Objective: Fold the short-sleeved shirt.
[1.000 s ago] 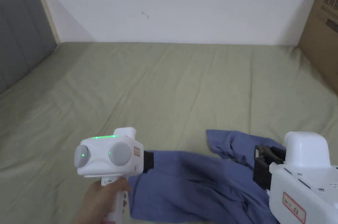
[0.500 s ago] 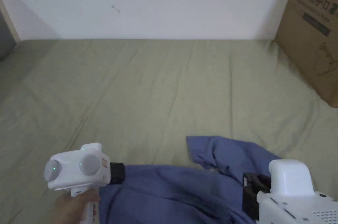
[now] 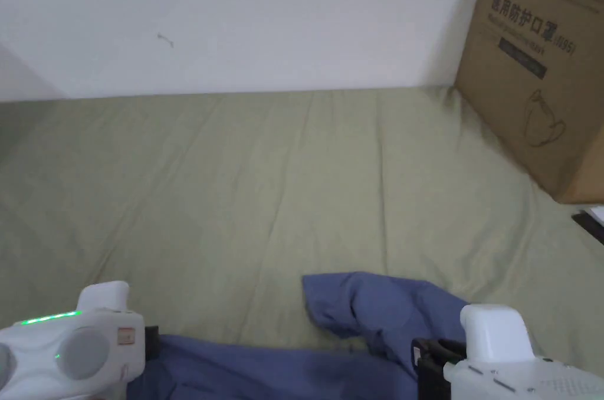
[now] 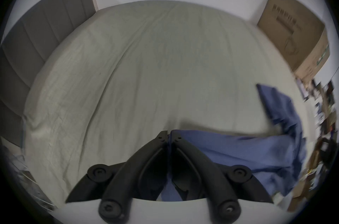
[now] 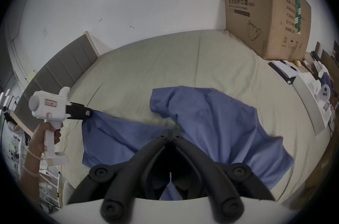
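A blue shirt point(image 5: 211, 129) lies crumpled near the bed's point(image 3: 283, 183) front edge. The left gripper point(image 4: 169, 133) and right gripper point(image 5: 170, 131) each pinch its cloth, jaws closed.

One blue shirt point(image 5: 211, 121), pinched at its edge by two claws: the left claw point(image 5: 88, 114) and the right claw point(image 5: 170, 131). One bed point(image 3: 283, 183) beneath both claws, one cardboard box point(image 3: 531, 65) beyond the right claw, one grey headboard point(image 5: 60, 70) behind the left claw
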